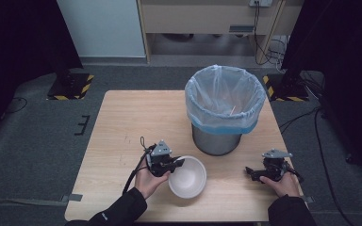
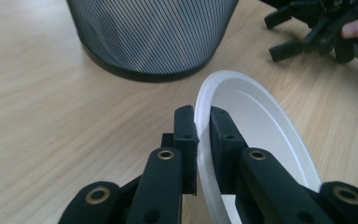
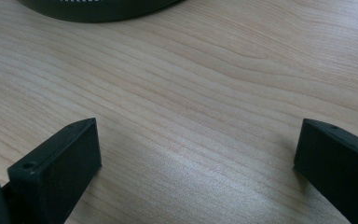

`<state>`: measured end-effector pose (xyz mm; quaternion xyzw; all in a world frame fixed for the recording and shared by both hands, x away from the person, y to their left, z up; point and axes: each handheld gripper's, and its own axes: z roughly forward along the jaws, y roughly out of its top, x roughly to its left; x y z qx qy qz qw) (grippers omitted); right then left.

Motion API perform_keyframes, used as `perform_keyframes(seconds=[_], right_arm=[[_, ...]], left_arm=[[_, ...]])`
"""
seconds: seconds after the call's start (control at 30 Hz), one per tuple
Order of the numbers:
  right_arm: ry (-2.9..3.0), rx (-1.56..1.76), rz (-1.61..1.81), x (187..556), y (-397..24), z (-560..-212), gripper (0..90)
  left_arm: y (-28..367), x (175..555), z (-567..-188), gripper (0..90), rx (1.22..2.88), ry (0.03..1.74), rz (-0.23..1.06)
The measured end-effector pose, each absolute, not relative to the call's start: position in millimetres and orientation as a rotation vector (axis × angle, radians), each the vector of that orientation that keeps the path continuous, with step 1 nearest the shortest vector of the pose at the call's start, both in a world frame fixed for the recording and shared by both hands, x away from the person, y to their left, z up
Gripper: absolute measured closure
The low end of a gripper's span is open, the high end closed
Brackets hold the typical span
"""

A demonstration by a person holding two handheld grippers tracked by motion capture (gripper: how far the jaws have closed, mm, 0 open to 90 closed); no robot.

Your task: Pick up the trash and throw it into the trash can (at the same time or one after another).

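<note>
One thin rim is all the left gripper (image 2: 203, 140) pinches of the bowl (image 1: 187, 177), near the bin (image 1: 225, 109); it may slip. Right gripper (image 1: 253, 173) gapes, empty.

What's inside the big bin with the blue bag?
Looking down into the bin, the blue bag lines it, and one thin pale stick leans against the lining. The bag's folds and the near wall cover the bottom, so anything lying there is hidden.
</note>
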<state>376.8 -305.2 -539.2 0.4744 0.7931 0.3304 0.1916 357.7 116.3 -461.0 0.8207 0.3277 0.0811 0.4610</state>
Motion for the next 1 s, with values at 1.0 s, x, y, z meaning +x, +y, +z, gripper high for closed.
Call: perform_keyframes(seconds=[1.0], right_arm=[[2.227,1.332,0.927,377,-305,-539,0.7]], left_arm=[[171,346,-369,82.4,1.692,0.776,0.454]])
